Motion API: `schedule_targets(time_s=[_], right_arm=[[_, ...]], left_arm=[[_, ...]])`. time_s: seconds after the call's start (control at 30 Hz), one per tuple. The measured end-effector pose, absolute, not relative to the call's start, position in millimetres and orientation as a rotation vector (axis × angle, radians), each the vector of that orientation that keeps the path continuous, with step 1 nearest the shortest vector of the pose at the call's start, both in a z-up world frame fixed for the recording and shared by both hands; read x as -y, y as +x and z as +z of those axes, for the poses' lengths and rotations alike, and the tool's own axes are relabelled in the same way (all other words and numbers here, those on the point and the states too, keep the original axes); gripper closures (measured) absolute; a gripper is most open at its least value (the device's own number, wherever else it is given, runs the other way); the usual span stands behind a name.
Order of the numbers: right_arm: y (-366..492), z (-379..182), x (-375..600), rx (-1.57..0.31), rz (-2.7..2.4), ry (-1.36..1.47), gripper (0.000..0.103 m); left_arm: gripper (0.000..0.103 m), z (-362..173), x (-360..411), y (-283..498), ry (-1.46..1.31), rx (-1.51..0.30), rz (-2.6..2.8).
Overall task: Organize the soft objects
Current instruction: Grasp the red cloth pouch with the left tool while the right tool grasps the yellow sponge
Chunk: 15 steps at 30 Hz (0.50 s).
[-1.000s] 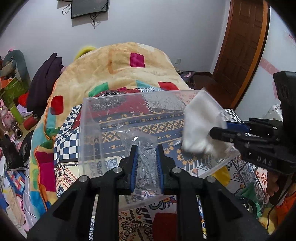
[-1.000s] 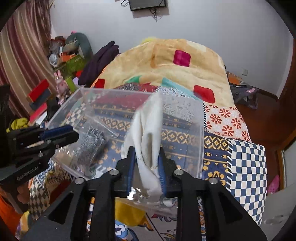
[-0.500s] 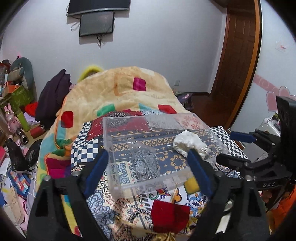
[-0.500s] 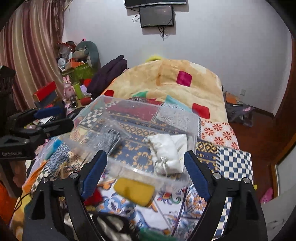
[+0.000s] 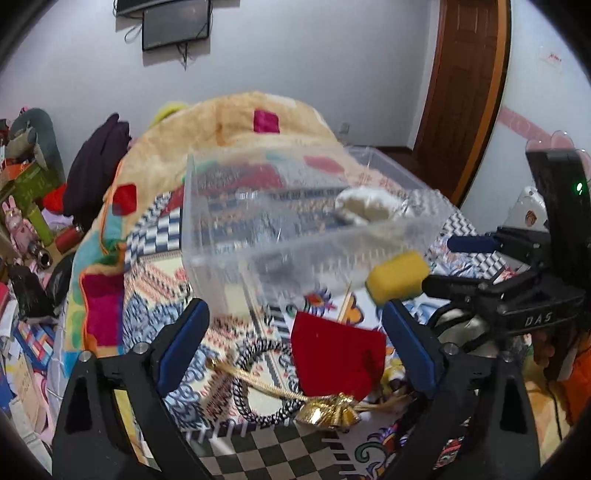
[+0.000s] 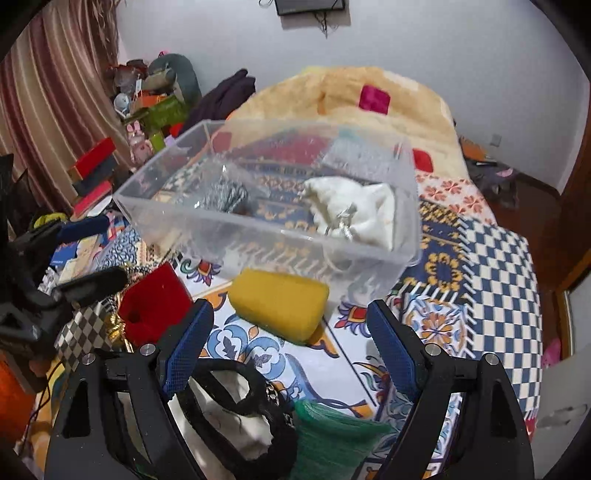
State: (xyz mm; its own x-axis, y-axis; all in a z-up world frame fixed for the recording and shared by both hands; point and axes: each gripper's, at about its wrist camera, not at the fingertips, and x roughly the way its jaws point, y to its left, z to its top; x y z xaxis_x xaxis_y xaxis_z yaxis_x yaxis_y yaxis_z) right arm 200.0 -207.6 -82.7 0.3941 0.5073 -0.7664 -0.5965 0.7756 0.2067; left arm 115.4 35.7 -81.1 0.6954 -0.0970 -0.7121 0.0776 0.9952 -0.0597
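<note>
Nearest, left wrist view: left gripper [image 5: 295, 343], fingers spread wide, nothing between them. Below it lie a red velvet pouch [image 5: 334, 354] with a gold tassel cord [image 5: 328, 413], and a black-and-white braided hair ring [image 5: 258, 384] on the patterned bedspread [image 5: 155, 291].

Nearest, right wrist view: right gripper [image 6: 290, 347], likewise spread and empty. Under it are a black furry hair tie [image 6: 243, 402] on white cloth and a green mesh piece [image 6: 332, 439].

Middle: yellow sponge [image 6: 279, 310], lying on the bedspread just in front of the clear plastic bin [image 6: 258, 236].
- Handling, judged: light, compressible, matte surface unlikely to slip; best taken across its short width, mid-length.
- Pouch and hair ties: limp and light; pinch a bunched fold or one strand of the loop.

Further: inside the bin, a white drawstring bag [image 6: 354, 210] at the right end and a silvery-grey bundle [image 6: 225, 195] towards the left.

Far: orange fleece blanket [image 6: 388, 96], wall-mounted screen [image 5: 175, 24], wooden door [image 5: 465, 85].

View differences:
- The right wrist view shows the bin contents sharply; the left wrist view blurs the bin.
- Only the left wrist view shows the tassel cord and braided ring.
- Only the right wrist view shows the black tie and green mesh.
</note>
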Motion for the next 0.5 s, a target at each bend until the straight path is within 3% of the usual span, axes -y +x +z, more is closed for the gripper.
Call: schedule_targets(time_s=[0.2,0.37,0.5], right_arm=[[203,-93,191,-0.968,0.727,-0.147,0.031],[199,-101,178,-0.976,0.724,-0.199,0.034],[197,-101,178,-0.967,0.716,-0.211,0.045]], left_arm=[[0.044,-106,-38,122,-0.065,-0.869,-0.13],[0.066,-116,-37,126,-0.065,-0.901,-0.156],[0.085,-117,-34,127,-0.056,-0.902,-0.181]])
